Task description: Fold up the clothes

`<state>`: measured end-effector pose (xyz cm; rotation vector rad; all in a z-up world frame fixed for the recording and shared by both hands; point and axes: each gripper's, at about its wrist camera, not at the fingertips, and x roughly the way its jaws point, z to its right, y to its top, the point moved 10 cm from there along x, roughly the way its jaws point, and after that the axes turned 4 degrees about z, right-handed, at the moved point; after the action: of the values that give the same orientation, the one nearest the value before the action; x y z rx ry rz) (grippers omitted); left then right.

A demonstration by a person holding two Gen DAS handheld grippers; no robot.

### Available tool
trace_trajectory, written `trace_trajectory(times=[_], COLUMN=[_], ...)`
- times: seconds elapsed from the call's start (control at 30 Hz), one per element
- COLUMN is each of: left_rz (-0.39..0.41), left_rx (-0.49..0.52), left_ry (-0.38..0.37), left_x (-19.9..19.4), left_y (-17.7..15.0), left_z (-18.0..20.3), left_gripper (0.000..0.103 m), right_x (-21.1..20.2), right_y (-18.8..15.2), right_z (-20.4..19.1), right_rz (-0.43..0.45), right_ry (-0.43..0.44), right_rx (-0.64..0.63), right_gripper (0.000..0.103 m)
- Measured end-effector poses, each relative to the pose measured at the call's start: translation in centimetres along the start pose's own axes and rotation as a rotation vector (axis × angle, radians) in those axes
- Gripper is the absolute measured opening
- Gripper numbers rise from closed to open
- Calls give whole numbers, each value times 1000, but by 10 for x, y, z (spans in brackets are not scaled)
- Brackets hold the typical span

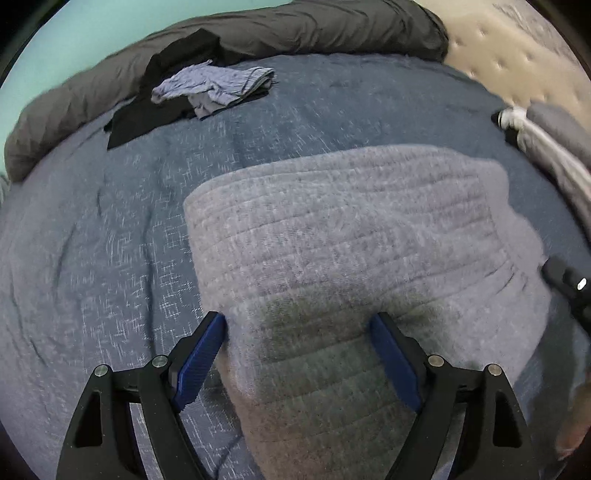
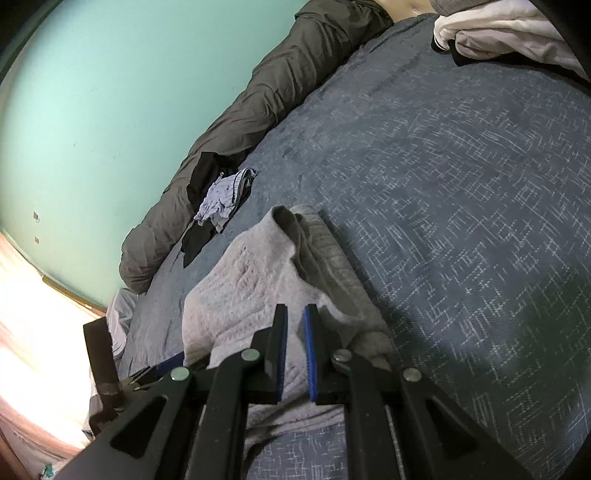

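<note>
Grey sweater (image 1: 332, 236): left tongs (image 1: 297, 323) open; right tongs (image 2: 294, 314) apparently gripping nothing, nearly closed.

Bed (image 1: 110, 229) covered by blue blanket with pale crosshatch pattern. Grey quilted garment (image 1: 332, 240) spread flat near front edge. Small light-blue crumpled garment (image 1: 214, 88) atop black garment (image 1: 147, 118) near far edge. Dark grey rolled duvet (image 1: 258, 37) along far edge, against wall. White and grey clothes pile (image 2: 498, 29) at right edge.
</note>
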<state>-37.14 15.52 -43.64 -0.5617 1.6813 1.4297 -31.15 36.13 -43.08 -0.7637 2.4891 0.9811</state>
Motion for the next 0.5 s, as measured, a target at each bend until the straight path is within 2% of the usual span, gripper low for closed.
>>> trace_trajectory(times=[0.1, 0.23, 0.37, 0.5], left_rz=[19, 12, 9, -35], left_rx=[1, -10, 51, 71], left_ry=[-7, -75, -79, -82], left_x=[-10, -20, -10, 16], left_y=[9, 25, 41, 59], left_z=[2, 24, 50, 64], left_gripper=[85, 85, 85, 84], right_x=[-3, -5, -6, -8], right_y=[2, 3, 3, 5], right_z=[3, 5, 5, 10], right_rz=[10, 13, 14, 17], right_ry=[1, 12, 11, 6], right_rx=[13, 27, 22, 20], right_gripper=[8, 8, 8, 8])
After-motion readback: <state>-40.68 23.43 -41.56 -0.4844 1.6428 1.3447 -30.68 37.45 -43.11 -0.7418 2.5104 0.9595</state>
